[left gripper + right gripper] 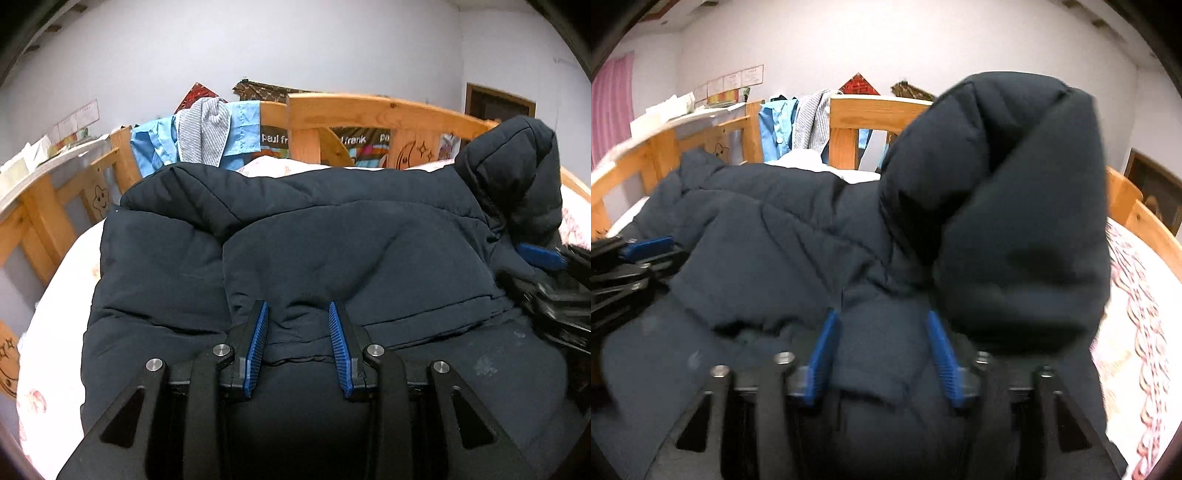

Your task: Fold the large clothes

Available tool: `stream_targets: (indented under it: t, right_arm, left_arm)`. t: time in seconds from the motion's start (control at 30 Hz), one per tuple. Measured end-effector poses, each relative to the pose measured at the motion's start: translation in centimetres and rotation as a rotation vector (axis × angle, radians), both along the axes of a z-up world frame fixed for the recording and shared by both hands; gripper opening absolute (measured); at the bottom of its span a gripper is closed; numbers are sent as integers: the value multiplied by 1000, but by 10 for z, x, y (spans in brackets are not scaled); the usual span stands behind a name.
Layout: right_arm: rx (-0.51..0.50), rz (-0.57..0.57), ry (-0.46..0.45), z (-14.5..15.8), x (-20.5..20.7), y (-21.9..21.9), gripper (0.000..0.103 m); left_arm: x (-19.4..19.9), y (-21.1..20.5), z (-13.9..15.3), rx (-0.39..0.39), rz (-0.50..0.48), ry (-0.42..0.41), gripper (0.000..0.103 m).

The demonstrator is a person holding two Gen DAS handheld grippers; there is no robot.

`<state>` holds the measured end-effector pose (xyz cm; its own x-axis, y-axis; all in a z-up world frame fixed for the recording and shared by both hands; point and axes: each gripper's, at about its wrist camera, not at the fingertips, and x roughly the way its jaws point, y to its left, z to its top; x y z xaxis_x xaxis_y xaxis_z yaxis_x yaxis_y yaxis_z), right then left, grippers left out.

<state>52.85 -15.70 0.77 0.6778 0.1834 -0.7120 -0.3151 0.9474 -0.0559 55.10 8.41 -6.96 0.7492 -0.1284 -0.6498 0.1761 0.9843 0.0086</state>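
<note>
Dark padded jacket is spread over the bed. Left claw and right claw are released astride jacket folds; right view is blurred.

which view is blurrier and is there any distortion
Right wrist view: motion-blurred, smearing the navy puffer jacket and the right gripper. Left wrist view: sharp on the left gripper. Both: fisheye bends the wooden bed rail, dark vignette in the corners.

1. Soft, even room light falls on the pale wall; no glare.
2. Below it, the dark jacket swallows detail.
3. Right view is motion-blurred; fisheye corners go black.
</note>
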Motion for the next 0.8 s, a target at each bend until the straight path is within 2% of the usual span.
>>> stream_targets:
  t: [0.03, 0.2, 0.23, 0.27, 0.3, 0.37, 0.43, 0.53, 0.7, 0.8]
  right_arm:
    - [23, -16, 3, 5, -6, -8, 67]
    - [127, -82, -22, 29, -48, -37, 68]
    - [135, -93, -26, 32, -56, -40, 73]
    - [130, -100, -31, 34, -63, -41, 77]
    - [119, -101, -34, 37, -72, -42, 82]
    - [112, -101, -51, 43, -87, -43, 84]
    - [122, -110, -66, 50, -100, -47, 93]
    - [134, -138, -84, 57, -116, -55, 97]
    - [174, -187, -86, 63, -129, -64, 103]
    - [177, -208, -89, 66, -138, -66, 103]
  left_arm:
    - [-1, 1, 2, -16, 0, 0, 29]
    - [-10, 13, 18, -117, 32, 22, 29]
    - [-14, 14, 20, -130, 39, 26, 30]
    - [-18, 15, 22, -139, 49, 26, 33]
    - [-21, 15, 23, -144, 54, 26, 43]
    - [-35, 15, 25, -146, 67, 26, 57]
    - [-47, 14, 28, -149, 71, 17, 57]
    - [-62, 12, 37, -155, 68, 28, 64]
    - [-87, 13, 53, -198, 76, 15, 86]
    - [-98, 13, 60, -197, 93, 11, 93]
